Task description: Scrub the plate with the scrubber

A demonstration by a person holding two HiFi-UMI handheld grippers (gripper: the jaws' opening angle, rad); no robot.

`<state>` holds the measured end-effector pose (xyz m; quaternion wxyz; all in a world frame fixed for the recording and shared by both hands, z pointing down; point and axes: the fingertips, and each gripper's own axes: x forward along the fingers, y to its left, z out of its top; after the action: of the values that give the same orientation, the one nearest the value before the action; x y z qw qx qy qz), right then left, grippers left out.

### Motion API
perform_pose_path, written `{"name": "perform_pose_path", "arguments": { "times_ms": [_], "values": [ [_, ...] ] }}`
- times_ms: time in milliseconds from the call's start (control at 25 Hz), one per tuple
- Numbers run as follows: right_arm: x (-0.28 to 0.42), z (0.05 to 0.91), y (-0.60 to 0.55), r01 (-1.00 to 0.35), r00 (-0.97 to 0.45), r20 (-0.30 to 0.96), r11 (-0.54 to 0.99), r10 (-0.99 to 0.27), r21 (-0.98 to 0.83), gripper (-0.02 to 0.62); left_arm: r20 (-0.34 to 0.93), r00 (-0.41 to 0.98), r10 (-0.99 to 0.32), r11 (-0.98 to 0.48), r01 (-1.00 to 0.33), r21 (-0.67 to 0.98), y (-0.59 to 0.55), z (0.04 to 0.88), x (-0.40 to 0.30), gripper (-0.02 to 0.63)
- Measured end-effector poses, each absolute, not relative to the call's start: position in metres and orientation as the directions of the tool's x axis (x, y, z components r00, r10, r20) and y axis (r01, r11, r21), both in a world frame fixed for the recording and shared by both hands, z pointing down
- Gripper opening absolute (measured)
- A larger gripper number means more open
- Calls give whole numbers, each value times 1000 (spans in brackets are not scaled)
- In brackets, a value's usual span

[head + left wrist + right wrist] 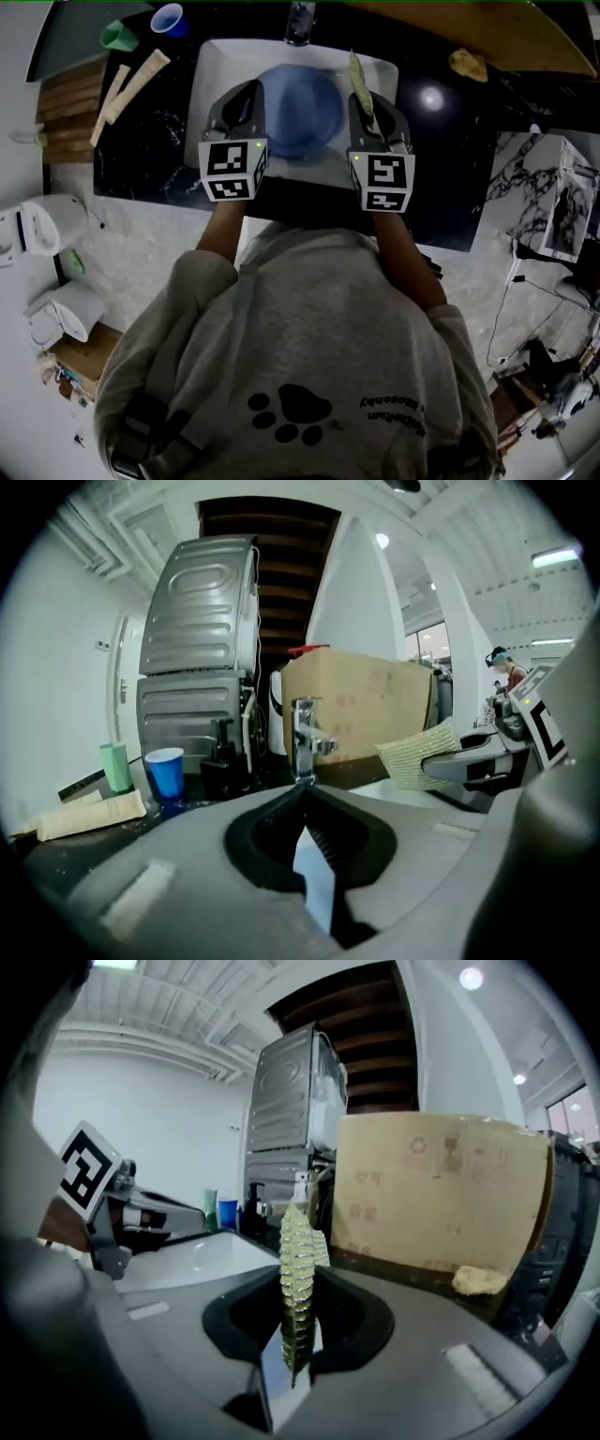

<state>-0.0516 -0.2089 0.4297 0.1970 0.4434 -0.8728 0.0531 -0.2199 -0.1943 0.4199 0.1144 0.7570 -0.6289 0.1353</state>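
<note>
A blue plate [300, 114] lies in the white sink [217, 58] below both grippers. My left gripper [250, 91] hangs over the plate's left rim, shut with nothing between its jaws; in its own view the left gripper [302, 803] has its jaws meeting in front of the faucet [305, 738]. My right gripper [362, 96] is over the plate's right rim, shut on a yellow-green mesh scrubber [357, 77]. The scrubber [296, 1283] stands edge-on between that gripper's jaws in the right gripper view. From the left gripper view the scrubber [420, 757] sticks out flat. The plate shows in neither gripper view.
A blue cup [170, 19], a green cup [118, 36] and a cream tube [139, 80] sit on the dark counter left of the sink. A yellow sponge [468, 64] lies at the back right. A cardboard box [361, 705] stands behind the faucet.
</note>
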Motion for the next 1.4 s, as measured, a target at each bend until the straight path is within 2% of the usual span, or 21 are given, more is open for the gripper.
{"name": "perform_pose_path", "arguments": {
  "times_ms": [320,640,760,920,1200,1400],
  "values": [
    [7,323,-192,-872,-464,118,476,-878,115,72,104,261,-960,-262,-965,3,-180,319,-137,2],
    [69,249,-165,-917,-386,-62,376,-920,131,72,-9,325,-946,-325,-945,-29,-160,261,-59,2],
    [85,240,-156,-919,-383,-76,372,-921,129,72,-35,359,-933,-357,-933,-46,-152,250,-30,2],
    [96,252,-143,-908,-405,-27,399,-914,125,67,-24,394,-919,-393,-918,-59,-137,253,0,2],
    [104,276,-123,-886,-455,0,452,-891,107,69,29,360,-933,-361,-930,-61,-120,280,9,2],
    [104,271,-120,-884,-465,-24,462,-885,72,69,39,360,-932,-362,-928,-86,-115,288,16,2]
  ]
}}
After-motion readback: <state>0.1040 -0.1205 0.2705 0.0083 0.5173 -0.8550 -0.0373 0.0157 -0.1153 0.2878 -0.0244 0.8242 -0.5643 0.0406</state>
